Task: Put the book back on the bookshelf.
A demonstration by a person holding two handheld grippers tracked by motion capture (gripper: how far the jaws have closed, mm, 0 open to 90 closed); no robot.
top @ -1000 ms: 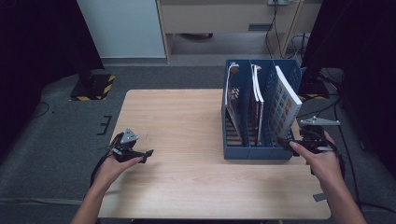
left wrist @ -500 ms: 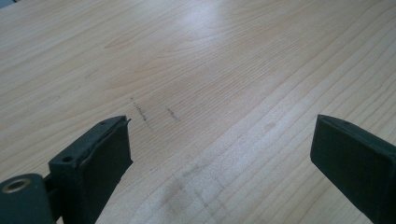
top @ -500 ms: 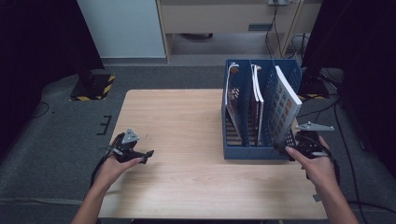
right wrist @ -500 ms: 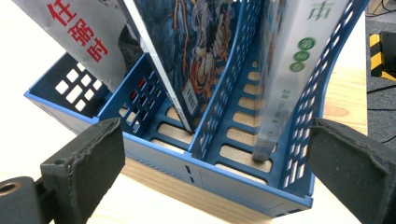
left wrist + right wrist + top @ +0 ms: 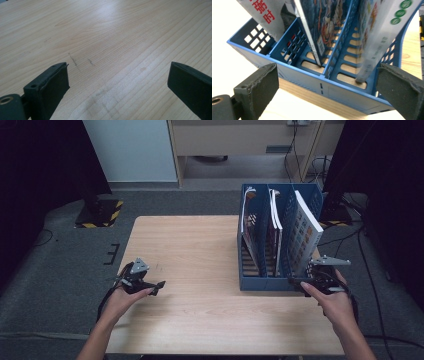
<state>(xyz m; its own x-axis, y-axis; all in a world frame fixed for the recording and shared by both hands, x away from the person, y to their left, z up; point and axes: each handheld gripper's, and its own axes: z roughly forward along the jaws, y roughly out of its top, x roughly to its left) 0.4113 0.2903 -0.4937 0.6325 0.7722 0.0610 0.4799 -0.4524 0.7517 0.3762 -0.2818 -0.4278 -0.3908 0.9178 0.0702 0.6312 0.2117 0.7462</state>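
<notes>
A blue three-slot file rack (image 5: pixel 265 282) stands on the right half of the wooden table (image 5: pixel 200 250). Each slot holds one leaning book: a grey one with red characters (image 5: pixel 260 12), a colourful blue one (image 5: pixel 324 22), and a white one with green dots (image 5: pixel 384 27). My right gripper (image 5: pixel 298 281) hovers at the rack's near right corner, open, its jaws (image 5: pixel 327 75) spanning the rack's front wall without touching it. Near the table's left edge my left gripper (image 5: pixel 156 286) is open over bare wood (image 5: pixel 120 70), holding nothing.
The rack (image 5: pixel 317 82) takes up the table's back right. Bare tabletop (image 5: pixel 105 37) stretches between the two grippers. Dark floor, cables and a cabinet (image 5: pixel 240 140) lie beyond the far edge.
My right gripper has drifted a little left and nearer, from beside the rack's right wall to its near right corner. The left gripper has stayed put.
</notes>
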